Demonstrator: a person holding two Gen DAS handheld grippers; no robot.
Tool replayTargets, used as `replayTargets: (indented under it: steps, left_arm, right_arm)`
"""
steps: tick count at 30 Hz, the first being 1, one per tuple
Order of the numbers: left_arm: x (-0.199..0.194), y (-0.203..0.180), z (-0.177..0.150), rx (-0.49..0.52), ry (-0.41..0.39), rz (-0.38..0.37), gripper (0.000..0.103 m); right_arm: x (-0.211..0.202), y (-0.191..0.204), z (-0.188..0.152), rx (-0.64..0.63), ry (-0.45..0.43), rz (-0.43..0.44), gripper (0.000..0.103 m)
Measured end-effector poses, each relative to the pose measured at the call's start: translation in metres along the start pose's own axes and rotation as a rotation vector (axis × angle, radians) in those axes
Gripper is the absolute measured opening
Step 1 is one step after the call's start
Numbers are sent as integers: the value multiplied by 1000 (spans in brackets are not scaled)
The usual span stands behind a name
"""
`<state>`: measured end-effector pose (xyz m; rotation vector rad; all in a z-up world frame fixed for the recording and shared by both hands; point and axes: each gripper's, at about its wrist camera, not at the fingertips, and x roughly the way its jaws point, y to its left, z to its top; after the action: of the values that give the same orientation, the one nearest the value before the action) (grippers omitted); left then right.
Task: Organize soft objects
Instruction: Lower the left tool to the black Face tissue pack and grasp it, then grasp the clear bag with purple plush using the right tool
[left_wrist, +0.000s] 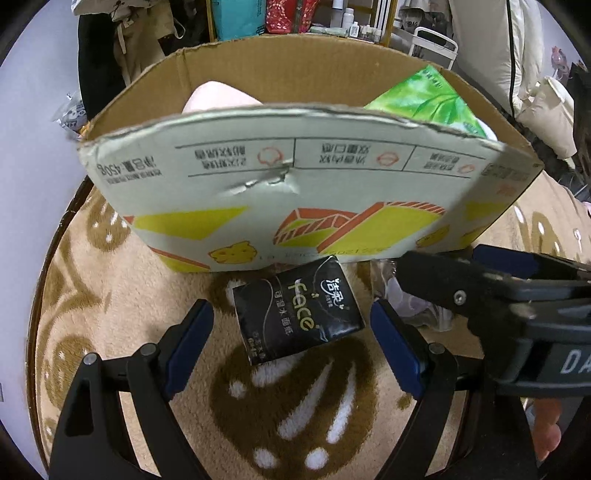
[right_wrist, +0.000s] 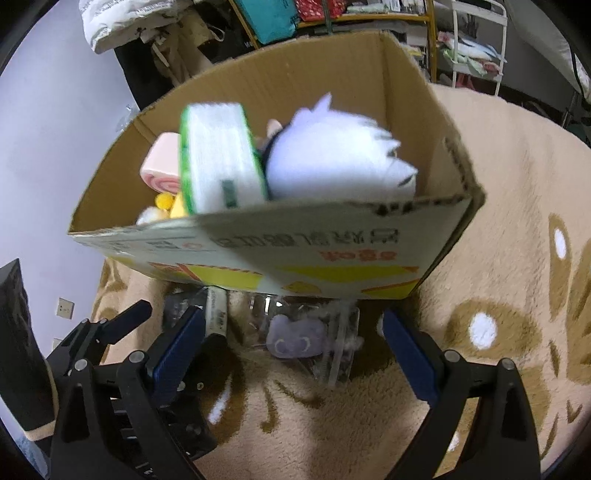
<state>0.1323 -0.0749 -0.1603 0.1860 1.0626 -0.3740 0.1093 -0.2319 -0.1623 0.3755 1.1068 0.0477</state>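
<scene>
- Left wrist view: the left gripper (left_wrist: 291, 328) hangs with its jaws apart, one on each side of a black tissue pack (left_wrist: 298, 309) that lies flat on the beige patterned blanket (left_wrist: 110, 295), just in front of the cardboard box (left_wrist: 280, 192). Neither pad touches the pack; the straddle looks like a line-up for a pinch across its short sides.
- Same view: the right gripper (left_wrist: 406, 273) reaches in from the right, low and near the box's foot. A green tissue pack (left_wrist: 424, 99) pokes above the box rim, so the box seems to be the collecting place.
- Right wrist view: the right gripper (right_wrist: 291, 347) is spread wide and holds nothing. Between its fingers lies a small purple plush (right_wrist: 295, 338) inside clear plastic packaging, on the blanket close to the box.
- Same view: a white plush (right_wrist: 340, 162), the green tissue pack (right_wrist: 218, 158) and a pink roll-shaped toy (right_wrist: 162, 166) already sit in the box; by my reckoning, the two loose items remain.
</scene>
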Motion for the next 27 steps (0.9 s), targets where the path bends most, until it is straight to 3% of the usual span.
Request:
replayTargets:
  steps: [5,10,27]
  left_arm:
    - [9,0,-1,-7,24,8,85]
    - [19,5,0,-1,54,37,70]
    - [21,4,-22,27,12,41,67]
  right_arm:
    - [16,-4,2,15,43,2,101]
    - [28,-4,4,0,73,-13,101]
    - [46,17,-1,-75,85,-126,101]
